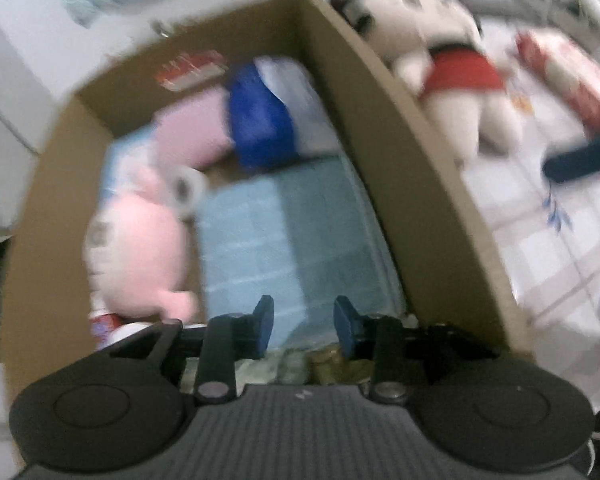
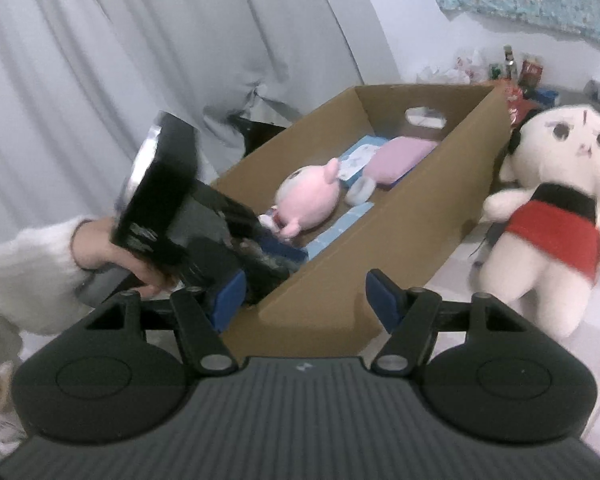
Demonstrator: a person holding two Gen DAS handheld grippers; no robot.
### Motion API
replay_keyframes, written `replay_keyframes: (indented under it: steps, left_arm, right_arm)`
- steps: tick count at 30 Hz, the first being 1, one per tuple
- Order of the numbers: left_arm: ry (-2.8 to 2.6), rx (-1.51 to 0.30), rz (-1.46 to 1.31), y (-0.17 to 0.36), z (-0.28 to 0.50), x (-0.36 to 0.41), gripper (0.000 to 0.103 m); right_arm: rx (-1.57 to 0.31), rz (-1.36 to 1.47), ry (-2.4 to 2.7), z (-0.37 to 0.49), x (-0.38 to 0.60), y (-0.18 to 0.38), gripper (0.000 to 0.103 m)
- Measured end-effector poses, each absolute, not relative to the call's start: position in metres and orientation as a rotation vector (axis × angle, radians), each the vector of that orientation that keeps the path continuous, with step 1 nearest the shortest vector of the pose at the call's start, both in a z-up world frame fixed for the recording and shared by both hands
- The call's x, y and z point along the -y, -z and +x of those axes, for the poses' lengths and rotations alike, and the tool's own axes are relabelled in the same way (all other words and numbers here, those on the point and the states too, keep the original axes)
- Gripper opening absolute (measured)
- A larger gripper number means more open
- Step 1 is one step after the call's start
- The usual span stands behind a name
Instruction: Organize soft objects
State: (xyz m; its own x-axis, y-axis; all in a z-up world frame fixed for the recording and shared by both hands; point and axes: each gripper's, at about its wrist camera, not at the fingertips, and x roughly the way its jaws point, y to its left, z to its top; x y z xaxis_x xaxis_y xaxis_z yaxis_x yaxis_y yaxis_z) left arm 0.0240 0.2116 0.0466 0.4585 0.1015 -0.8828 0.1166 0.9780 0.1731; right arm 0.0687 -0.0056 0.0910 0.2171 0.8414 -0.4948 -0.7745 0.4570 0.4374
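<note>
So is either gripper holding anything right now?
No. The left gripper is empty over the cardboard box; the right gripper is open and empty.

Fluffy white sleeve [image 2: 24, 268], blue-tipped black tongs [image 2: 304, 300]

In front of me sits the box [image 2: 400, 216], and inside it the small plush [image 2: 306, 200] lies at the near left, the folded towel [image 1: 292, 236] to its right, the cushion [image 2: 400, 158] behind. The big doll [image 2: 552, 216] lies outside, just right of the box wall.
</note>
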Motion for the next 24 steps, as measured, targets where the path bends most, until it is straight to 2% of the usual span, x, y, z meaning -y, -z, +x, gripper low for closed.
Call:
replay_keyframes:
  steps: [6,7,9,11,14,16,20,23,24]
  left_arm:
    - [-0.117,-0.874,0.058,-0.097,-0.044,-0.228,0.037]
    - [-0.154,-0.816,0.023,-0.101,-0.057,-0.228,0.039]
    - [-0.248,-0.706,-0.042,-0.102,-0.075,-0.223,0.054]
    - [-0.320,-0.618,-0.061,-0.098,-0.087,-0.214,0.058]
    - [-0.351,-0.543,-0.060,-0.091,-0.084,-0.199,0.070]
    - [-0.403,-0.518,-0.100,-0.090,-0.078,-0.196,0.070]
    - [-0.463,-0.461,-0.193,-0.086,-0.081,-0.193,0.076]
    - [-0.512,-0.414,-0.117,-0.076,-0.089,-0.190,0.089]
    - [-0.506,-0.430,-0.112,-0.074,-0.090,-0.191,0.090]
  right_arm:
    - [-0.716,0.125,-1.140,0.038,0.013,-0.087,0.067]
    - [-0.694,0.136,-1.134,0.034,0.014,-0.088,0.067]
    - [-0.637,0.143,-1.136,0.029,0.013,-0.089,0.067]
    - [-0.616,0.119,-1.125,0.026,0.009,-0.091,0.067]
    - [-0.512,0.084,-1.070,0.025,-0.001,-0.103,0.067]
    - [-0.415,0.125,-1.029,0.025,-0.001,-0.111,0.067]
    - [-0.466,0.141,-0.966,0.033,-0.003,-0.114,0.067]
    - [-0.426,0.100,-0.917,0.029,-0.002,-0.111,0.067]
    - [-0.435,0.091,-0.882,0.027,-0.001,-0.108,0.067]
